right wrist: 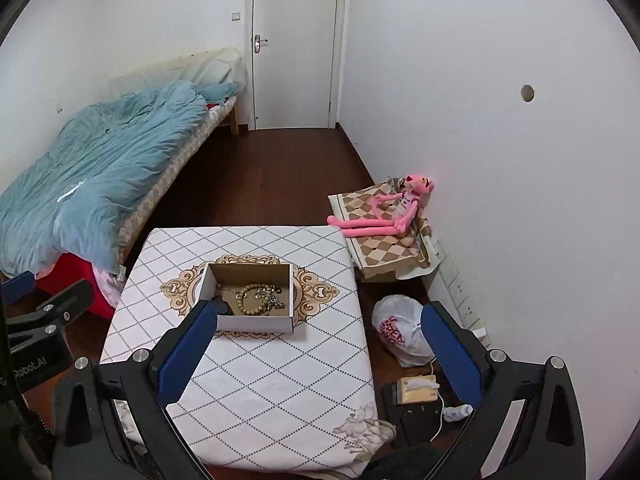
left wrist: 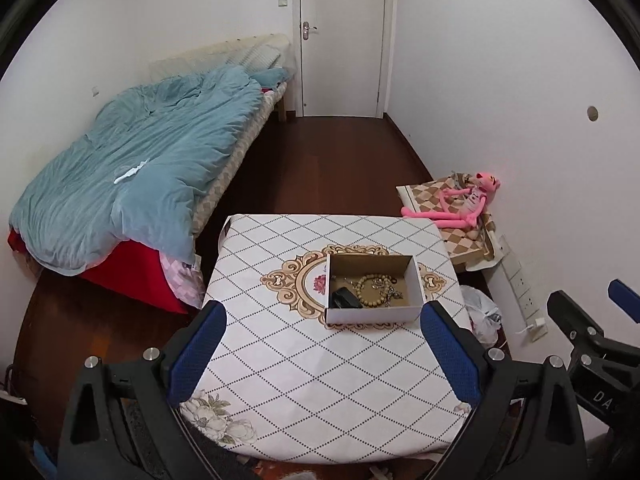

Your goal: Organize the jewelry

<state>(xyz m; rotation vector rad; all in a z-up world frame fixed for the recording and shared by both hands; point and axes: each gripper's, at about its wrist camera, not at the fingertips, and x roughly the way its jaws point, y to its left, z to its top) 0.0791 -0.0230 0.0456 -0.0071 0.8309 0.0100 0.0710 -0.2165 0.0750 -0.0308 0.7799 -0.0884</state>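
Note:
An open cardboard box [left wrist: 416,280] [right wrist: 206,280] stands on the middle of a small table [left wrist: 300,360] [right wrist: 260,380] with a diamond-pattern cloth. Inside lie a wooden bead bracelet [left wrist: 370,290] [right wrist: 250,300], a tangle of silver jewelry [left wrist: 394,292] [right wrist: 272,300] and a black item [left wrist: 344,298] [right wrist: 224,306]. My left gripper [left wrist: 322,320] is open and empty, above the table's near side, short of the box. My right gripper [right wrist: 320,320] is open and empty, held over the table's right edge. Each gripper shows at the edge of the other's view [left wrist: 592,320] [right wrist: 44,300].
A bed with a blue quilt [left wrist: 132,160] [right wrist: 100,168] lies to the left. A pink plush toy [left wrist: 460,204] [right wrist: 384,212] sits on a checked cushion by the right wall. A white plastic bag [right wrist: 400,332] [left wrist: 482,316], a power strip [left wrist: 520,280] and cables lie on the floor to the right.

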